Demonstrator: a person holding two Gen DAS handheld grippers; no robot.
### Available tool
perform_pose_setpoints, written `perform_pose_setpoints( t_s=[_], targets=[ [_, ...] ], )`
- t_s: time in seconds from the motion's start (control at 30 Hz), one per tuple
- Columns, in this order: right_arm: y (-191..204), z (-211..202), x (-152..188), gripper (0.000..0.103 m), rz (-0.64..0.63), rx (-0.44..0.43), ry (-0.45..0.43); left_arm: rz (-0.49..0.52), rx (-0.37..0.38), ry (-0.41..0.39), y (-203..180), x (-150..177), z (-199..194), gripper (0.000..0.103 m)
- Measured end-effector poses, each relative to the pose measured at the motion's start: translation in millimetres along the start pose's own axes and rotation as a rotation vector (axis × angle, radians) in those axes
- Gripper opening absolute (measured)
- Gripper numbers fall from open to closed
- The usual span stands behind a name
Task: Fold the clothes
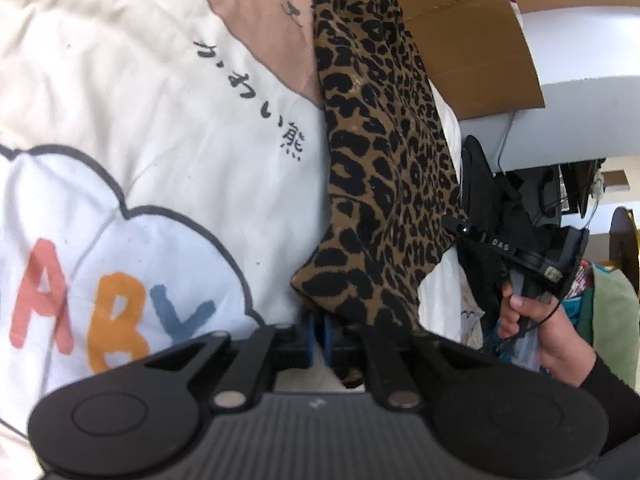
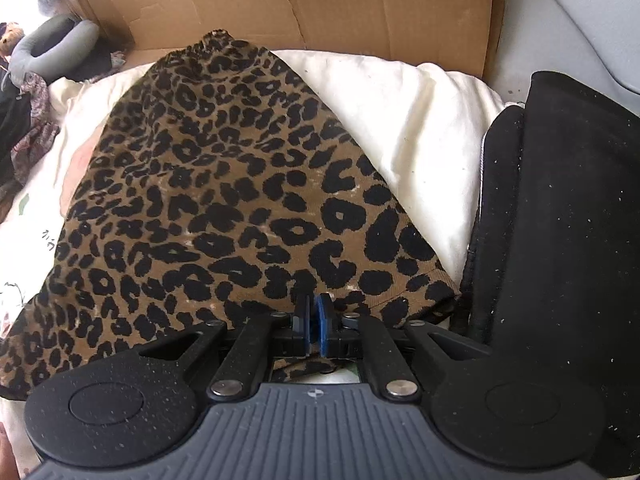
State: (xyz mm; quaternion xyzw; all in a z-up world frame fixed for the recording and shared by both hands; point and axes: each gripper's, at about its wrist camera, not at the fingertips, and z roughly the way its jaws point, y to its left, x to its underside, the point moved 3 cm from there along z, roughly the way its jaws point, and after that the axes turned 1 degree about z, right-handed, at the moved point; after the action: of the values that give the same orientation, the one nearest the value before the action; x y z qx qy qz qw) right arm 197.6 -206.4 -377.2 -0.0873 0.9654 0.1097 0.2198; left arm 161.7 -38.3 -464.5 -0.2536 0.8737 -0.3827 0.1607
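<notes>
Leopard garment (image 2: 224,184) mid-fold on bed cover (image 1: 152,92); left gripper (image 1: 319,330) and right gripper (image 2: 313,320) jaws nearly closed, each pinching its hem; black clothes (image 2: 560,220) at right edge apparently folded.

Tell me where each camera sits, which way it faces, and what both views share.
Left wrist: on the left tool, angled down at a leopard-print brown and black garment on white printed bedding; the person's right hand shows.
Right wrist: on the right tool, facing down across that garment toward a brown cardboard sheet; no hand clearly shows.
Shared: garment, bedding, cardboard.
</notes>
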Motion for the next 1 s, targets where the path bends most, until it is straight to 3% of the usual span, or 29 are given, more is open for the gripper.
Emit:
perform_pose_setpoints(
  t_s=[0.03,0.1,0.2,0.3,0.37,0.43,0.47,0.5,0.8,1.0],
  targets=[
    [0.5,1.2,0.0,0.008,-0.005,0.003,0.001,-0.012,0.013,-0.004,-1.1,-0.1,1.6,0.02],
    [0.5,2.7,0.1,0.009,-0.007,0.004,0.002,-0.023,0.042,-0.022,-4.5,-1.7,5.2,0.044],
    [0.0,3.5,1.0,0.01,-0.001,0.003,0.003,-0.042,0.078,-0.048,-8.6,-4.5,10.8,0.054],
    [0.7,3.4,2.0,0.01,-0.004,0.005,0.001,-0.063,0.083,-0.057,-9.3,-8.2,17.1,0.054],
    [0.4,4.3,2.5,0.01,-0.002,0.004,-0.001,-0.069,0.077,-0.061,-10.2,-9.7,20.6,0.05],
    [0.3,5.0,2.6,0.01,-0.005,0.004,-0.002,-0.071,0.041,-0.057,-11.0,-11.3,24.6,0.036],
    [0.4,5.3,2.6,0.01,-0.007,0.004,-0.002,-0.07,0.014,-0.053,-10.9,-12.1,26.6,0.017],
    [0.4,5.6,2.5,0.01,-0.009,0.004,-0.002,-0.069,-0.013,-0.049,-10.9,-12.9,28.6,0.006],
    [0.4,7.6,2.6,0.009,-0.039,0.003,-0.003,-0.065,-0.119,-0.09,-8.1,-12.6,6.4,0.005],
    [1.1,7.6,2.2,0.009,-0.044,0.005,-0.004,-0.07,-0.139,-0.095,-6.3,-9.4,-4.1,0.003]
  ],
)
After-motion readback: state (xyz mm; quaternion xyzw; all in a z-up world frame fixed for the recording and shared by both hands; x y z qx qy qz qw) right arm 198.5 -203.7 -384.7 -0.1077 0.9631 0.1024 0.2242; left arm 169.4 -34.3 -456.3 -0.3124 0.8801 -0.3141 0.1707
